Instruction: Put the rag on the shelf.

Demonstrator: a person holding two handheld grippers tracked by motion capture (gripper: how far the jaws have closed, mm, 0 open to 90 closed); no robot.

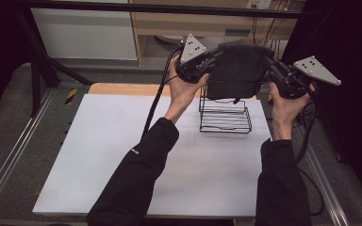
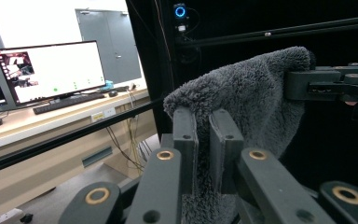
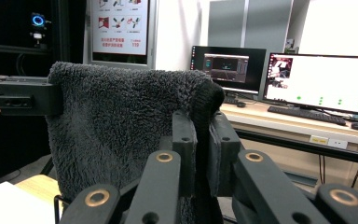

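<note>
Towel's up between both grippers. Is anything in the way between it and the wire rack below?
Nothing visible. The grey towel hangs from the left gripper and right gripper, over the wire rack, whose top looks bare.

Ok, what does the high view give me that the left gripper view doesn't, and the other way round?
High view alone: the black wire rack standing on the white table, below the hanging dark fuzzy cloth, plus both forearms. Left gripper view alone: a lit monitor and keyboard on a desk. Both: the left claw shut on one top corner of the cloth, the right claw shut on the other.
</note>
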